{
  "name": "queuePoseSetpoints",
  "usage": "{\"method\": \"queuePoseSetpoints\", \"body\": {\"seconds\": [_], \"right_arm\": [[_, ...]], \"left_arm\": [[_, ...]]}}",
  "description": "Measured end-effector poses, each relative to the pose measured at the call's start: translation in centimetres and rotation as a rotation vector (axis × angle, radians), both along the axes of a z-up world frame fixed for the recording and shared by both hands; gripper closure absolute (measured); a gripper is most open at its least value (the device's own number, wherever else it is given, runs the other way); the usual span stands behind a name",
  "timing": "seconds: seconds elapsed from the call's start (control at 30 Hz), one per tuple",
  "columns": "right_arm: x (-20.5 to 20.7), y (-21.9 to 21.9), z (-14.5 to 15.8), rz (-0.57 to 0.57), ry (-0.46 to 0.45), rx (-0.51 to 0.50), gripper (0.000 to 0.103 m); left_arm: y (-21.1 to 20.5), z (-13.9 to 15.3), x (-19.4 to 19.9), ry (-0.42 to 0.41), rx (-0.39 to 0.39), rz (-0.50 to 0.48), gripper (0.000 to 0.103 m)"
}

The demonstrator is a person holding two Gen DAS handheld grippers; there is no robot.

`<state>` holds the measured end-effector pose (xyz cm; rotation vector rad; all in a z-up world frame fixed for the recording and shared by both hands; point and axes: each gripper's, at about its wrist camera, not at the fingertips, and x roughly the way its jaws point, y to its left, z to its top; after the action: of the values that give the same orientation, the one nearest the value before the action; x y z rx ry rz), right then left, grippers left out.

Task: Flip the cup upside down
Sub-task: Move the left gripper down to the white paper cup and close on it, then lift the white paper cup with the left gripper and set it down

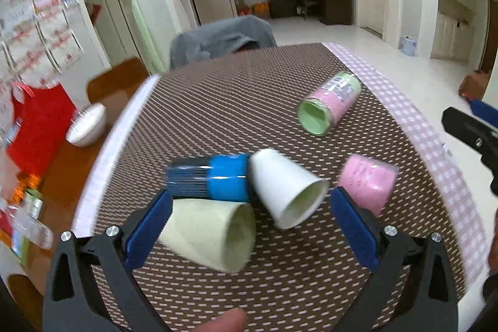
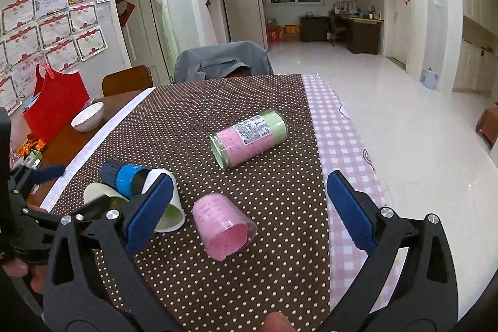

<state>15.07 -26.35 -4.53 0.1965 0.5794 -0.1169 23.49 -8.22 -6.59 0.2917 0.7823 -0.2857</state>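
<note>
Both tools are seen spread wide with nothing between the pads. The left tool (image 1: 250,215) is held low over the table (image 1: 280,285), its opening framing a pale green cup (image 1: 208,234) and a white cup (image 1: 284,189), both lying on their sides; a blue cup (image 1: 214,178) lies against them. The right tool (image 2: 249,204) is held over a pink cup (image 2: 222,227), also on its side, mouth toward the camera. A wrapped cup stack (image 2: 249,139) lies farther off, near the checked cloth (image 2: 339,126) along the right edge. Bare dotted cloth (image 2: 264,294) is left nearest the tools.
</note>
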Motion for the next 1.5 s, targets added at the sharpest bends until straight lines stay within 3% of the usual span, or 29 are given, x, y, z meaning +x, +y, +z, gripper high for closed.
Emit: {"method": "queuePoseSetpoints", "body": {"seconds": [0.37,0.7,0.97,1.0,1.07,1.1,1.27,1.5], "right_arm": [[2.6,-5.6,-1.7,0.008,0.024,0.102,0.006],[3.8,-8.3,-3.7,0.011,0.059,0.168,0.006],[4.2,-8.4,-4.4,0.014,0.076,0.186,0.006],[4.1,-8.3,-4.4,0.013,0.075,0.186,0.006],[4.2,-8.3,-4.3,0.013,0.076,0.186,0.006],[4.1,-8.2,-4.3,0.013,0.075,0.186,0.006],[4.0,-7.8,-4.2,0.004,0.078,0.178,0.006],[3.4,-7.2,-3.9,-0.006,0.074,0.166,0.006]], "left_arm": [[-3.5,-4.4,4.4,0.303,-0.165,0.156,0.004],[-3.9,-7.6,7.5,0.416,-0.256,0.305,0.004],[-3.9,-8.3,9.4,0.402,-0.224,0.359,0.005],[-3.9,-8.4,9.5,0.396,-0.211,0.356,0.008],[-4.0,-9.3,10.1,0.445,-0.217,0.348,0.029],[-3.9,-9.7,10.3,0.462,-0.214,0.346,0.032],[-3.8,-11.4,10.6,0.485,-0.195,0.334,0.033],[-3.8,-10.2,11.1,0.445,-0.193,0.281,0.034]]}}
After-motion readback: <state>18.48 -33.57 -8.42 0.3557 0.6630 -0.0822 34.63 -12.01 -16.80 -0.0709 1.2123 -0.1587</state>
